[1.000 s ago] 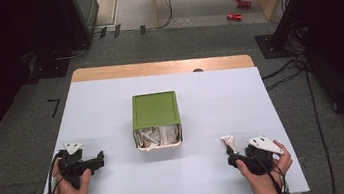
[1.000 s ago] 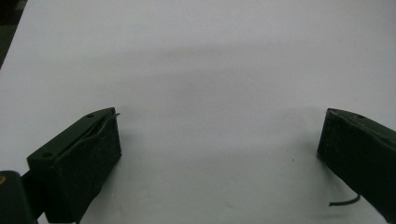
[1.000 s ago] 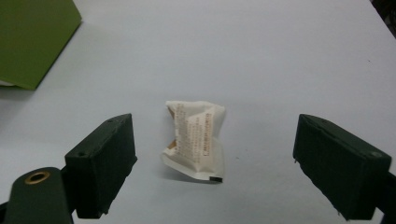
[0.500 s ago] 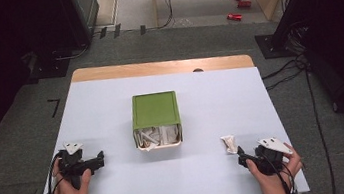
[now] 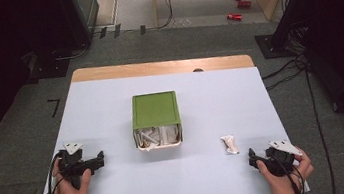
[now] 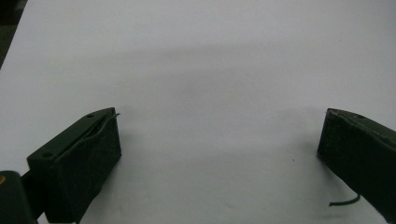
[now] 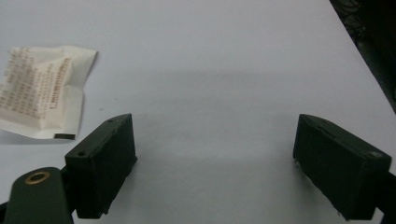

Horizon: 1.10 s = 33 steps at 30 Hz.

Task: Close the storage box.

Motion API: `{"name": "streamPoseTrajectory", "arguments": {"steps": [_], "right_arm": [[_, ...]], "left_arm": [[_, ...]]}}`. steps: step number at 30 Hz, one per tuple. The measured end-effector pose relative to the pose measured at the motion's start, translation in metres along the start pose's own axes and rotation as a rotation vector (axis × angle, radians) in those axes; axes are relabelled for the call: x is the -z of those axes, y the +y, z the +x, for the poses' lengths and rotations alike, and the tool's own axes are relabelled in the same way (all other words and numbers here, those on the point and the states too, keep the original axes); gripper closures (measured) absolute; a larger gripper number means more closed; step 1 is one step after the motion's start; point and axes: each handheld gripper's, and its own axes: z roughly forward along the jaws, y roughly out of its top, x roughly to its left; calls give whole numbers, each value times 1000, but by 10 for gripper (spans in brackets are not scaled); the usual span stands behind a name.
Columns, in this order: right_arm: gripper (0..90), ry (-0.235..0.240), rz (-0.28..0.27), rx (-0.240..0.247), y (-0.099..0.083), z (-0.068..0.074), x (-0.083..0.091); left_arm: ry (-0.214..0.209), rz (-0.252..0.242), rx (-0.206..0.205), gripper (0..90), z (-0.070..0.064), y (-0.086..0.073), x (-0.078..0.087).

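White packet (image 5: 229,144) lies flat on the pale table (image 5: 101,111), right of the green box (image 5: 156,118) and just ahead of my right gripper (image 5: 252,159). Bare tabletop surrounds it, the right edge near. My right gripper's jaws gape wide, gripping nothing. My left gripper (image 5: 100,159), well apart near the table's left edge, gapes equally wide, empty too.

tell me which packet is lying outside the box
The lone packet flat on the table, right of the box, near the right gripper; the others sit inside the box.
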Motion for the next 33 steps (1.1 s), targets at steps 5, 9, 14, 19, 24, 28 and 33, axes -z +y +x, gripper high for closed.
{"name": "streamPoseTrajectory", "arguments": {"steps": [5,9,14,19,24,28,33], "right_arm": [[126,3,-2,-2,-2,-2,-1],[126,2,-11,4,-4,-2,-1],[126,-4,-16,9,-4,-1,-1],[126,-4,-17,8,-5,-1,-1],[126,-5,-18,8,-5,-1,-1],[126,-6,-18,8,-5,-1,-1],[126,-4,-18,8,-5,-1,-1]], "left_arm": [[0,0,0,0,0,0,0],[0,0,0,0,0,0,0],[-1,0,0,0,0,0,0],[-1,0,0,0,0,0,0],[0,1,0,0,0,0,0],[0,1,0,0,0,0,0],[-1,1,0,0,0,0,0]]}}
